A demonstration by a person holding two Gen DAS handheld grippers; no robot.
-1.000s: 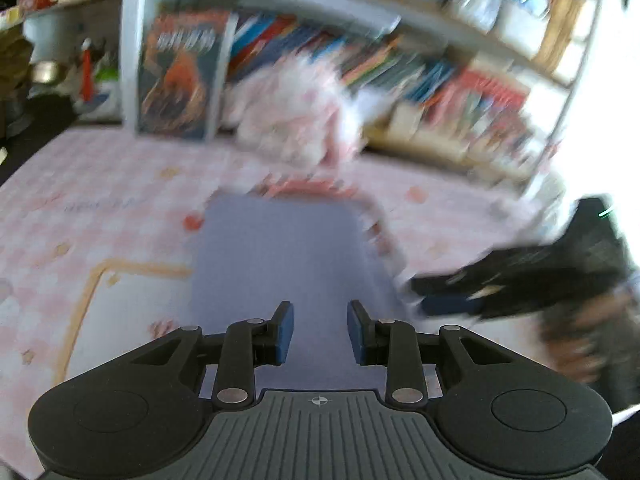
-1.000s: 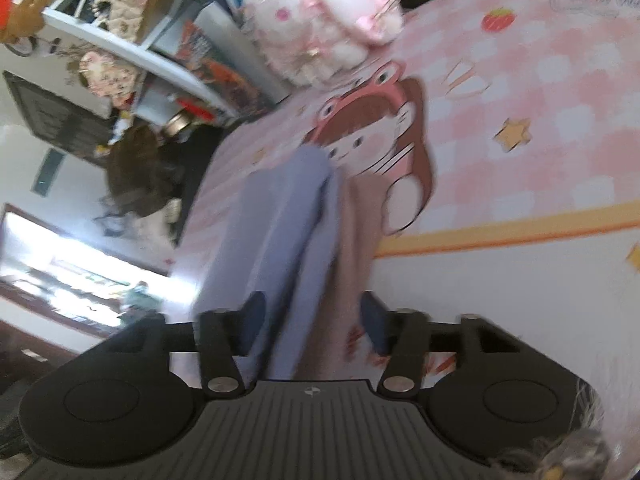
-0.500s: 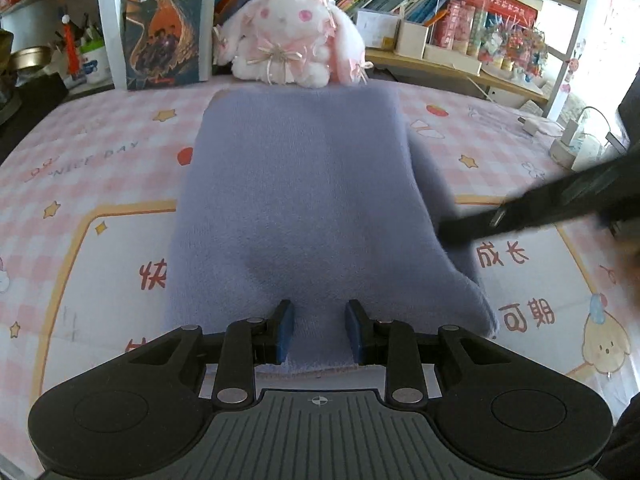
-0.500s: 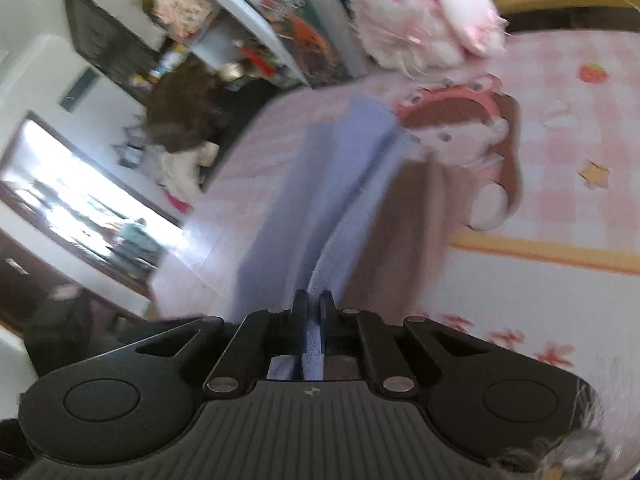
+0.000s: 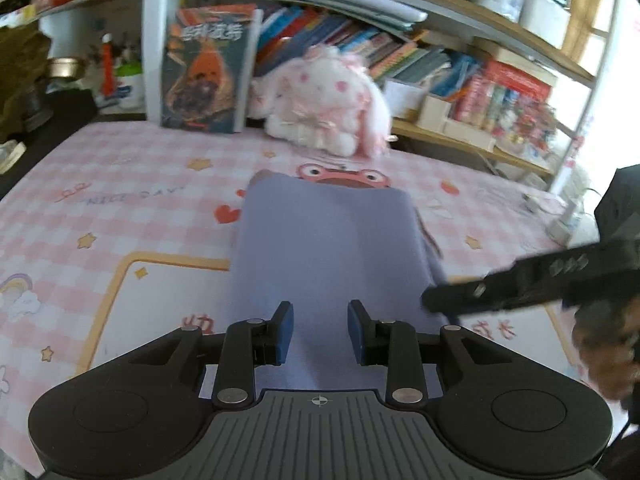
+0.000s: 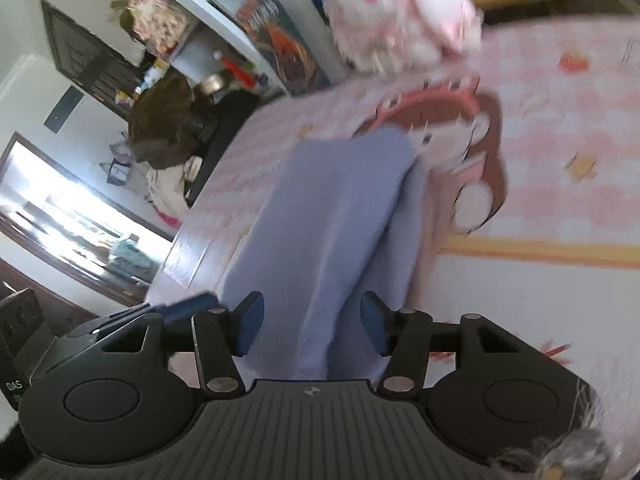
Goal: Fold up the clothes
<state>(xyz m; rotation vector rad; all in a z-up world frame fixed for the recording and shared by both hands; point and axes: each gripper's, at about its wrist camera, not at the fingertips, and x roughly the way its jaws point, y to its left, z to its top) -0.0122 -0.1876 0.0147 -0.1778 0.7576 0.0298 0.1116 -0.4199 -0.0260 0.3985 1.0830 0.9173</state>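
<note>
A: What is carrying everything?

B: The worktop, under a pink checked cover with cartoon prints, is filling both views. Behind it a bookshelf is standing.

A: And the garment?

B: The lavender sweater is lying folded into a long rectangle down the middle of the worktop (one layer is lapping over another along its right edge, seen from the right wrist).

A: Anything beside it?

B: A white-and-pink plush toy is sitting at the far edge, apart from the sweater.

A: Claws?

B: The left claw is hovering released over the near end, gripping nothing. The right claw is likewise spread wide above the sweater.
</note>
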